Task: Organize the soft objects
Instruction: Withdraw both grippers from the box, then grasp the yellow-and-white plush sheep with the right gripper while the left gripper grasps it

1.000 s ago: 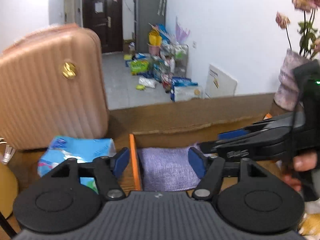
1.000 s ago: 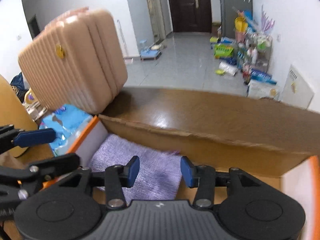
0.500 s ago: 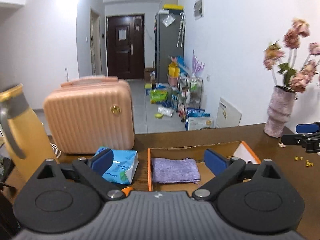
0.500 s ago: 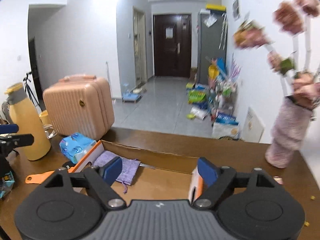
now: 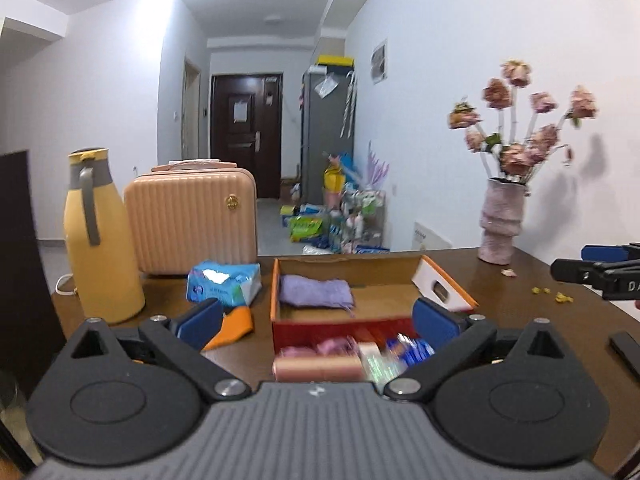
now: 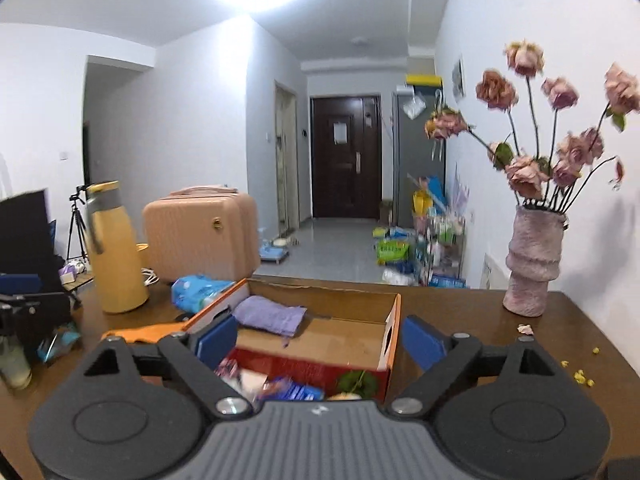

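Ahead of both grippers, the folded lilac knitted cloth (image 5: 316,290) lies flat in the far-left corner of the open cardboard box (image 5: 444,284), while left gripper (image 5: 316,318) and right gripper (image 6: 320,338), jaws just opened wide, hold nothing.

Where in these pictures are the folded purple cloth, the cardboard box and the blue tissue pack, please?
purple cloth (image 5: 315,290): left wrist view, middle of its top.
cardboard box (image 6: 393,330): right wrist view, orange right wall.
blue tissue pack (image 5: 224,282): left wrist view, middle of its wrapper.
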